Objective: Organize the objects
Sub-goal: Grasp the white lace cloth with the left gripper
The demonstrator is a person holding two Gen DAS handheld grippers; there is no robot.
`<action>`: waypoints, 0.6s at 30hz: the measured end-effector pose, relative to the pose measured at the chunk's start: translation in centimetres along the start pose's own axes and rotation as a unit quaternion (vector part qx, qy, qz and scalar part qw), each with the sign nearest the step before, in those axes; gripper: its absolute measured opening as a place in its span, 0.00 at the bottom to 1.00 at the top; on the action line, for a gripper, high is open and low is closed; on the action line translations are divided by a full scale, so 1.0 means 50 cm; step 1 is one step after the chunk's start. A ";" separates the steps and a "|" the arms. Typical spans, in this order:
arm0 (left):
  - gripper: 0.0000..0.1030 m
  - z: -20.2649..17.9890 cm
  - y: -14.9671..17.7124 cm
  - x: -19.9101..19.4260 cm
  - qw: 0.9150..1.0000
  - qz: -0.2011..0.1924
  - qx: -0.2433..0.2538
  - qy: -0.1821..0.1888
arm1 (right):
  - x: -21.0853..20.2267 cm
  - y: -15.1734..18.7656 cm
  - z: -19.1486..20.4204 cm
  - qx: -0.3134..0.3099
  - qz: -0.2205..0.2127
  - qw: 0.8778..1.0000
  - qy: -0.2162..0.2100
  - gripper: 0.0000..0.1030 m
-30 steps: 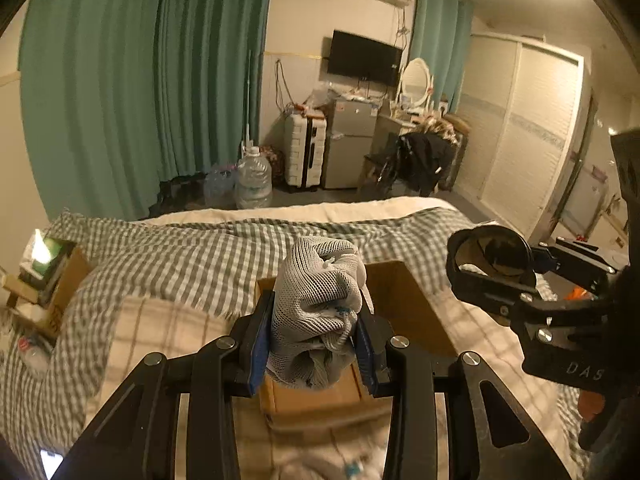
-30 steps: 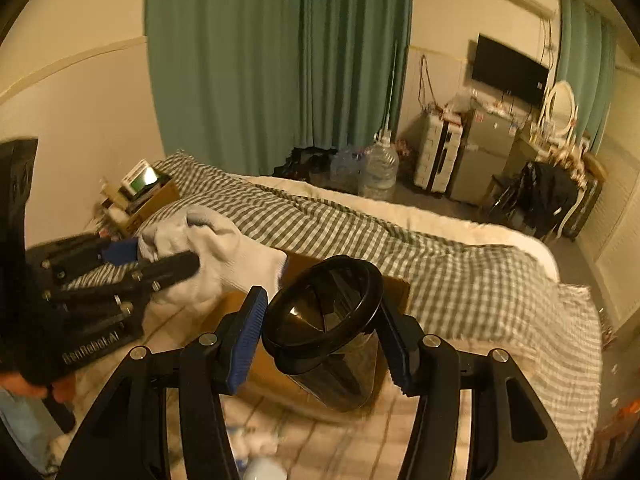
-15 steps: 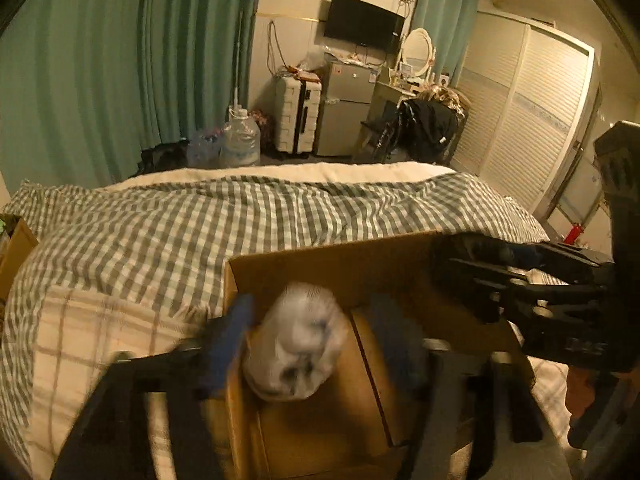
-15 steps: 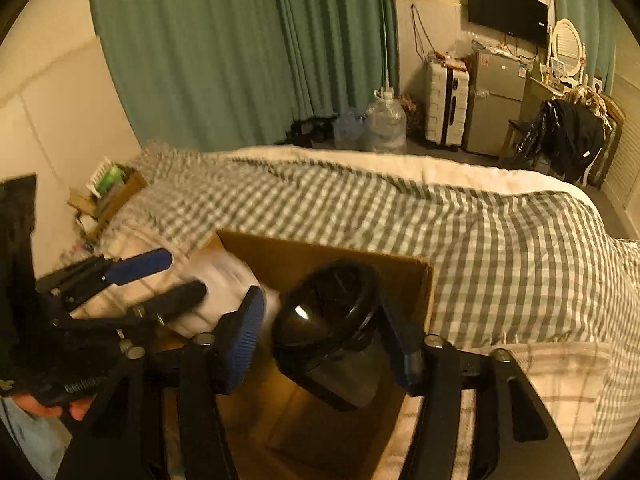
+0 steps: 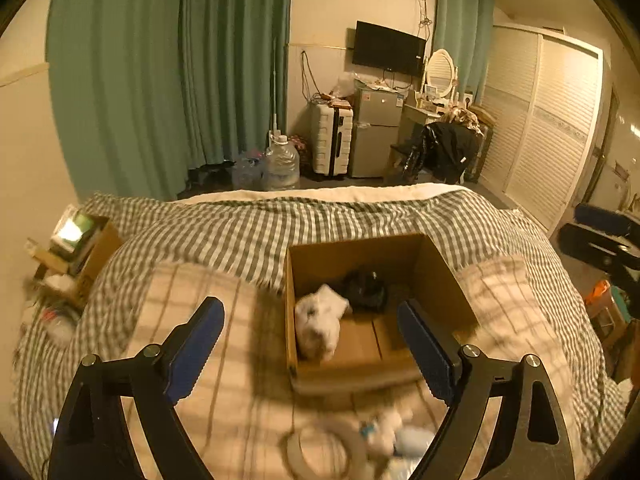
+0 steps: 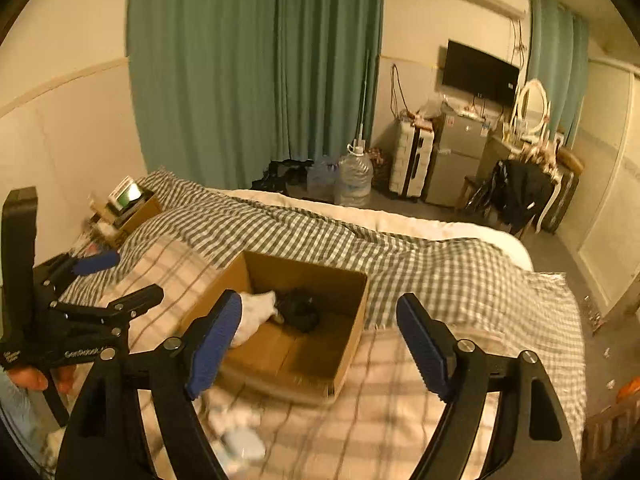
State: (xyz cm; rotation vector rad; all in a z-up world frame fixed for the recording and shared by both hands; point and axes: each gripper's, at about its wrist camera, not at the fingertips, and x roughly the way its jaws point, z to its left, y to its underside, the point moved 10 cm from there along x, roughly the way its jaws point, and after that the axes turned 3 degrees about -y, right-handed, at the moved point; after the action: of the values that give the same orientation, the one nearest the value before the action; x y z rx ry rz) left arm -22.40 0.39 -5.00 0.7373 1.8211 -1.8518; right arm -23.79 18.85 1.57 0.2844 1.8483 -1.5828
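My left gripper (image 5: 312, 344) hangs over bed, blue-padded fingers (image 5: 196, 344) spread wide, nothing between them. My right gripper (image 6: 320, 344) likewise, fingers (image 6: 420, 344) splayed and bare. Square cardboard box (image 5: 440, 280) sits on checked quilt (image 5: 240, 236). Inside box: soft white knit bundle (image 5: 320, 324) against left wall, dark glossy cup (image 5: 366, 290) just beside it. Blurred white clutter (image 5: 384, 428) on quilt in front of box.

This is a lived-in home bedroom: a bed under a green-and-white checked quilt (image 5: 256, 236), long green curtains (image 5: 168, 80), a black wall-mounted television (image 5: 388, 49), a white louvred wardrobe (image 5: 548, 120), an oval vanity mirror (image 5: 440, 73), a small grey fridge (image 5: 376, 132) and a white ribbed suitcase (image 5: 331, 140).
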 end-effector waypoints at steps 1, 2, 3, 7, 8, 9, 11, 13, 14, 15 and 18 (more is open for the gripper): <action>0.89 -0.006 0.015 -0.018 1.000 0.001 -0.002 0.002 | -0.022 0.010 0.010 -0.003 -0.001 1.000 0.004 0.78; 0.89 -0.009 0.030 -0.032 1.000 0.001 -0.006 0.004 | -0.042 0.022 0.018 -0.005 -0.001 1.000 0.007 0.78; 0.89 -0.015 0.053 -0.050 1.000 0.003 -0.008 0.007 | -0.060 0.038 0.028 -0.008 0.000 1.000 0.008 0.78; 0.89 -0.031 0.128 -0.084 1.000 0.010 -0.012 -0.001 | -0.109 0.120 0.059 -0.004 0.009 1.000 -0.006 0.78; 0.89 -0.034 0.147 -0.085 1.000 0.014 -0.016 -0.001 | -0.114 0.141 0.061 0.002 0.011 1.000 -0.004 0.78; 0.89 -0.039 0.177 -0.085 1.000 0.022 -0.022 0.003 | -0.114 0.159 0.064 0.007 0.014 1.000 -0.002 0.78; 0.89 -0.045 0.222 -0.088 0.999 0.034 -0.030 0.007 | -0.108 0.210 0.070 0.015 0.024 1.000 0.001 0.78; 0.89 -0.042 0.261 -0.089 0.998 0.043 -0.041 0.001 | -0.094 0.253 0.066 0.022 0.033 0.999 0.012 0.78; 0.89 -0.040 0.278 -0.091 0.998 0.045 -0.045 0.000 | -0.086 0.276 0.067 0.024 0.039 0.999 0.021 0.78; 0.89 -0.037 0.297 -0.096 0.998 0.046 -0.050 -0.004 | -0.078 0.302 0.068 0.027 0.044 0.998 0.030 0.78; 0.89 -0.046 0.347 -0.099 0.997 0.060 -0.042 -0.007 | -0.041 0.372 0.080 0.028 0.068 0.996 0.043 0.78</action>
State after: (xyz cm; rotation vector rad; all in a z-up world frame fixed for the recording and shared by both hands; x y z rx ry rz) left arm -7.29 1.76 -15.03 0.7831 1.7930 -1.6888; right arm -10.33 20.02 -11.97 0.5009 1.8108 -1.5503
